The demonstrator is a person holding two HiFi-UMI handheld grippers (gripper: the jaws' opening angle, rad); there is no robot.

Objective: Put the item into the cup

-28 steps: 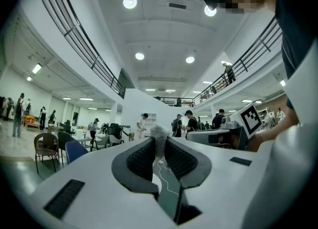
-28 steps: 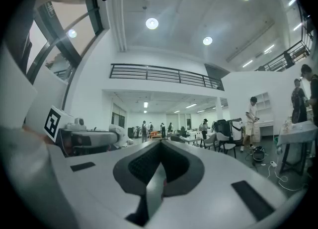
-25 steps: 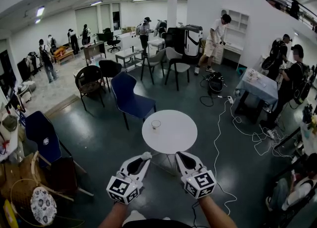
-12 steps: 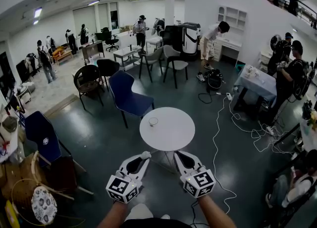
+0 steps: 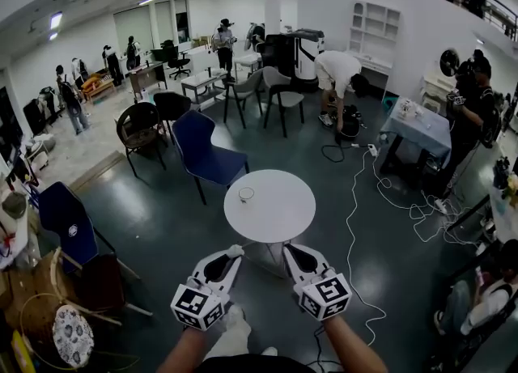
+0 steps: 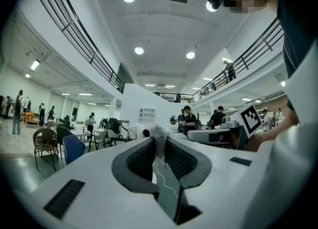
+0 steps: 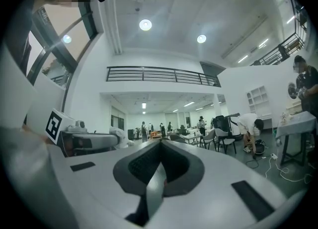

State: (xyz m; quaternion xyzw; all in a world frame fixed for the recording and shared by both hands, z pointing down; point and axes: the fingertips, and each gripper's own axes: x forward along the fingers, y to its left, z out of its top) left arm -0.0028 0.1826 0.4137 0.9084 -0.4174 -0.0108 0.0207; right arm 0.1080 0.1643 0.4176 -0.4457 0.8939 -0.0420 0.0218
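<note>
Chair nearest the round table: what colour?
Blue. The chair shows best in the head view.

The pale item (image 6: pixel 159 132) at the left gripper (image 6: pixel 158 140) tips was too blurred to identify. The cup (image 5: pixel 246 194) on the round table (image 5: pixel 283 211) was too small to show contents. The head view's bottom edge cut off the left forearm (image 5: pixel 184 353) and right forearm (image 5: pixel 354 350).

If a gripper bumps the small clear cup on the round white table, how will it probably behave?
The cup looks clear, like glass or plastic: probably hard, smooth, perhaps breakable. It is small, so likely light and easy to slide on the smooth table. It stands near the table's left rim, so a push that way might drop it.
</note>
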